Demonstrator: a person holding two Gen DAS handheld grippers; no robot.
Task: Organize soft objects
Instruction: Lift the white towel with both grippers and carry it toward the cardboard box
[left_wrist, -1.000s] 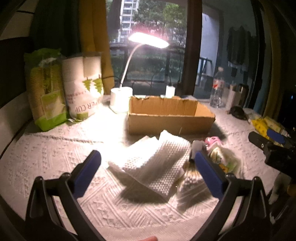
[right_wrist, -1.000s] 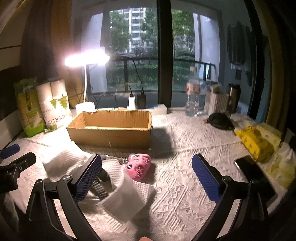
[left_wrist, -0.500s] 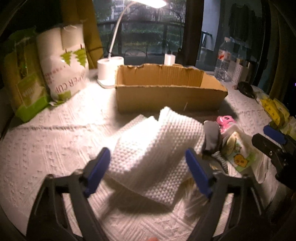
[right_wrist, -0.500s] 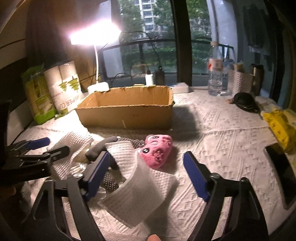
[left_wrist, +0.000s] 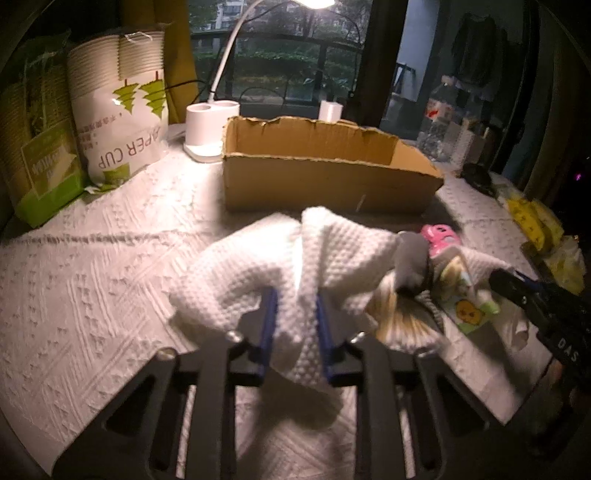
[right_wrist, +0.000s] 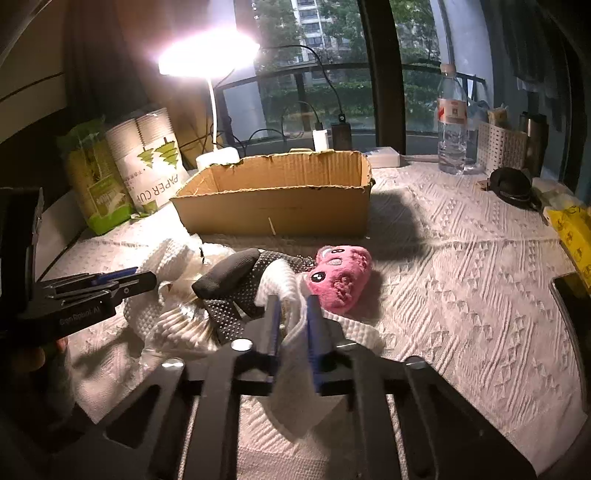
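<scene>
Just short of the cardboard box (left_wrist: 325, 177), my left gripper (left_wrist: 293, 317) has just closed on the waffle cloth (left_wrist: 258, 273) and my right gripper (right_wrist: 291, 321) on the thin white sheet (right_wrist: 295, 354), so I'd lift straight, clear the black glove (right_wrist: 236, 280), then drop both inside.

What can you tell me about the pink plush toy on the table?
The pink plush toy is a small fuzzy piece with dark stitched eyes, lying on the white embossed table cover in front of the cardboard box, apart from it. Its left edge meets the white cloth and the dotted black sock in the pile. Neither gripper holds it: the right gripper is pinching the white cloth just beside it. From the left wrist view only its top shows.
</scene>
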